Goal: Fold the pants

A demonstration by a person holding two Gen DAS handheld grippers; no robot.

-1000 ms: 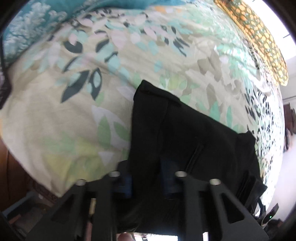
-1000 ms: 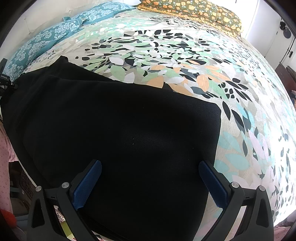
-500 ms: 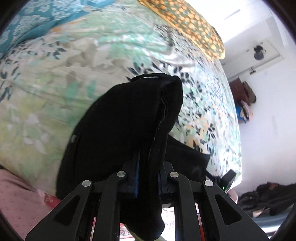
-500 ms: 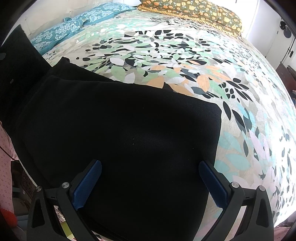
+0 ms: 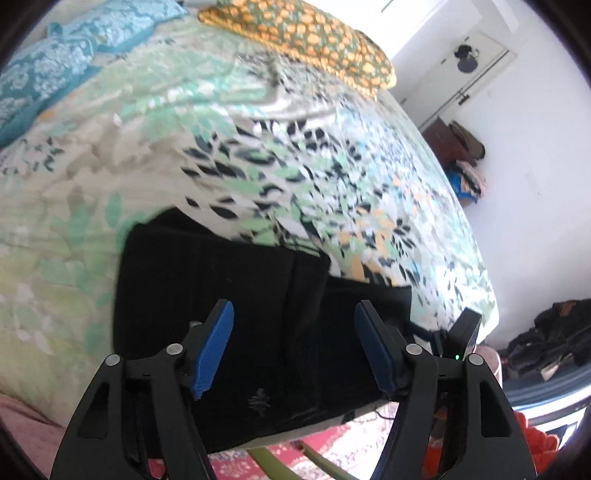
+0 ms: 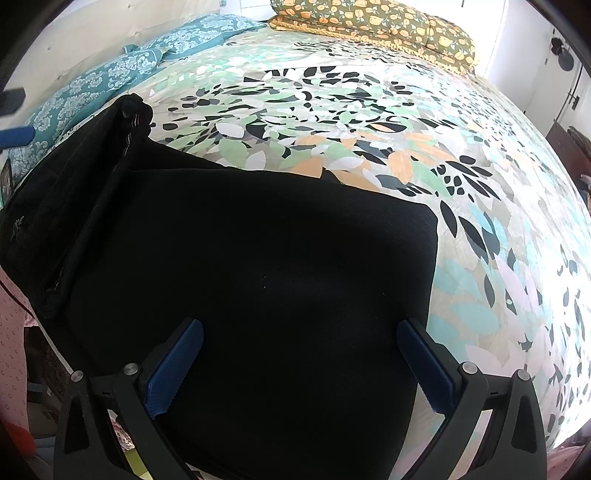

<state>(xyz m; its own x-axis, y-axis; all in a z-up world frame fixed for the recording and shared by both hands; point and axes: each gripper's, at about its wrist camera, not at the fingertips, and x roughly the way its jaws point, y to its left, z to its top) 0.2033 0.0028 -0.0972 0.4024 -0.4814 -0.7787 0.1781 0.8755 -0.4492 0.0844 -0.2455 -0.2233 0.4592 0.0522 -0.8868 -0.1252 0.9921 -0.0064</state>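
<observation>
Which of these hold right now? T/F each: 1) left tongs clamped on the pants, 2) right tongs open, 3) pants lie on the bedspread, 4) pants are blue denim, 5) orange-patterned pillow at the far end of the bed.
1. The left tongs are clamped on the pants. False: the jaws stand apart over the cloth, gripping nothing.
2. The right tongs are open. True.
3. The pants lie on the leaf-print bedspread. True, at its near edge.
4. The pants are blue denim. False: they are black.
5. An orange-patterned pillow lies at the far end of the bed. True, beside a teal pillow.
</observation>
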